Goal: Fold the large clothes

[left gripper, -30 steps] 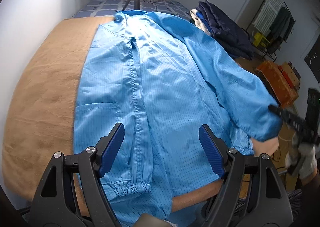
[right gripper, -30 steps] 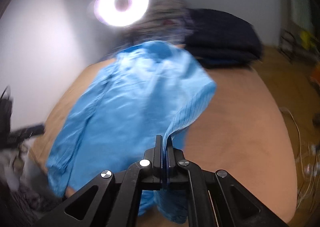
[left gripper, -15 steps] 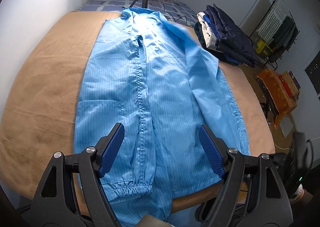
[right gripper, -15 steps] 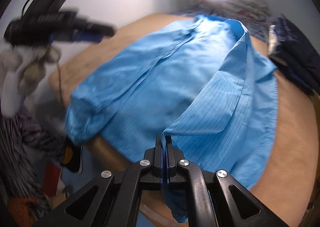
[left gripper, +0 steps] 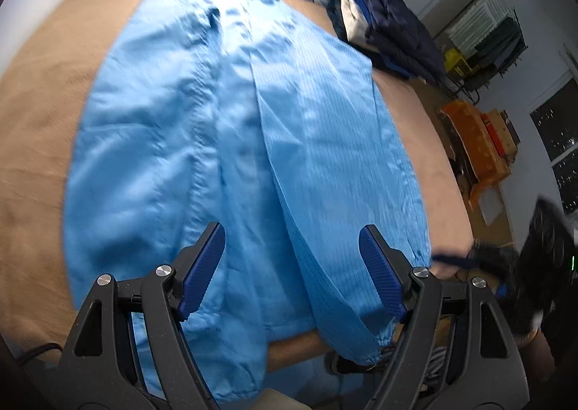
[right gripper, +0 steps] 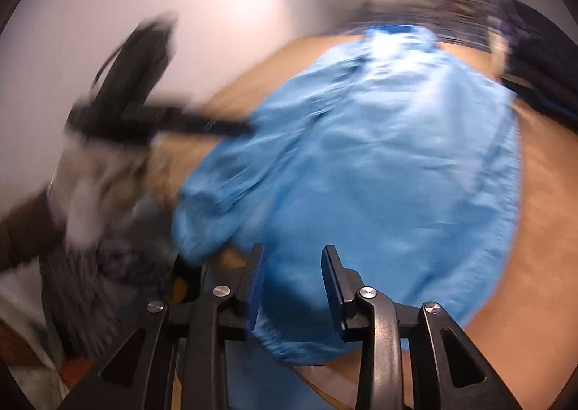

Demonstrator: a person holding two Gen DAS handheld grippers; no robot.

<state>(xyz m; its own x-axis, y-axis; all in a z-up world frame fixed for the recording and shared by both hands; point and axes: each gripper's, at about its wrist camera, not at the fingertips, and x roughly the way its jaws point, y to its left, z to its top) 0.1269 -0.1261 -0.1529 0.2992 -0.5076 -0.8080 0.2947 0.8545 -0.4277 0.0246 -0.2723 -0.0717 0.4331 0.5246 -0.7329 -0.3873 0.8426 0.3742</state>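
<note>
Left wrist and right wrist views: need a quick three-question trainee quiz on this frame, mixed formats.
1. True or false: the light blue pinstriped jacket lies spread on the tan blanket.
2. The pile of dark navy folded clothes sits: A) beyond the jacket's right side, B) on its collar, C) in a gripper.
3. Fill in: nothing is pinched between the fingers of the left gripper or the right gripper; the right's jaws are ____.

Key: 1 true; 2 A; 3 opening.

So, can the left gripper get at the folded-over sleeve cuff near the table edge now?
Probably yes. The left gripper is open above the blue coat, and the cuff lies uncovered just below its right finger; nothing blocks it.
</note>
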